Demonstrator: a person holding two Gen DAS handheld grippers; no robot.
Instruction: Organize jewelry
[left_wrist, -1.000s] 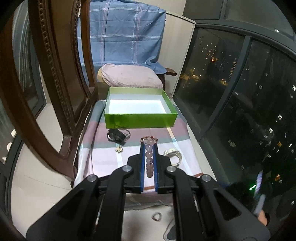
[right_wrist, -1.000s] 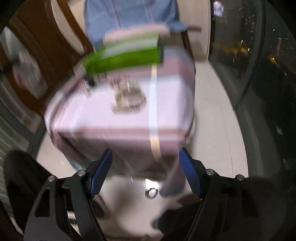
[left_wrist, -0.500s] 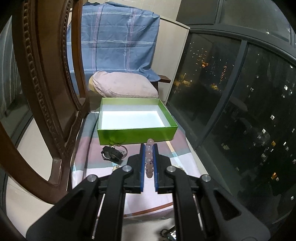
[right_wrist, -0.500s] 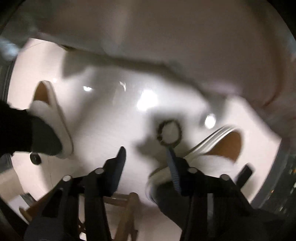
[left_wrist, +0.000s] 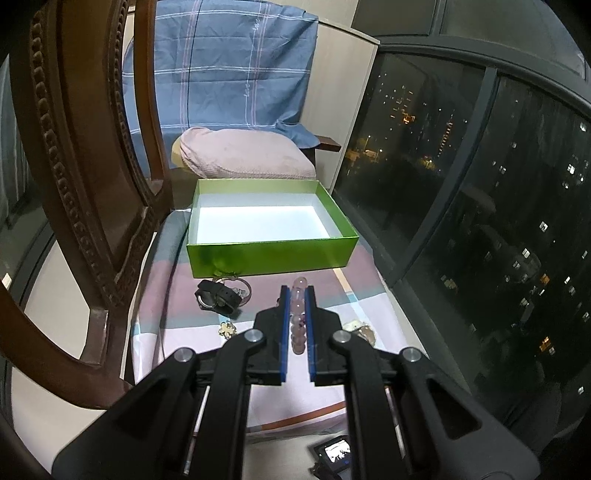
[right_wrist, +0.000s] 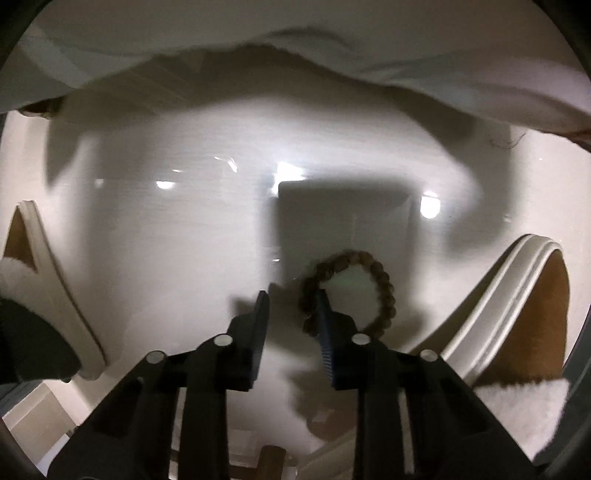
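Down on the shiny white floor (right_wrist: 166, 240), the right gripper (right_wrist: 291, 306) points almost straight down at a brown bead bracelet (right_wrist: 347, 291). Its jaws are closing. One blue finger (right_wrist: 325, 325) sits over the near side of the bead ring, but the beads look like they are beside it, not between the jaws. So the jaws may shut on nothing, or just push the bracelet away across the slick floor. Two fluffy slippers (right_wrist: 517, 314) stand close by, and the bracelet could slide against one.

Up above, the left gripper (left_wrist: 296, 317) is squeezed narrow on a string of pale pink beads (left_wrist: 298, 314). It hangs over the striped cloth on the table (left_wrist: 184, 306), short of the green box (left_wrist: 269, 254). The beads are round and smooth, so they could slip out and fall before they reach the box.

More jewelry lies on the cloth: a black watch (left_wrist: 218, 299), a small gold flower piece (left_wrist: 227, 328) and a pale bracelet (left_wrist: 360, 328) mostly hidden by the gripper. A carved wooden chair (left_wrist: 85, 184) stands at the left. Behind the box are a pink pillow (left_wrist: 240, 155) and a blue checked sheet (left_wrist: 221, 74). Big dark windows (left_wrist: 480, 203) show city lights at night.
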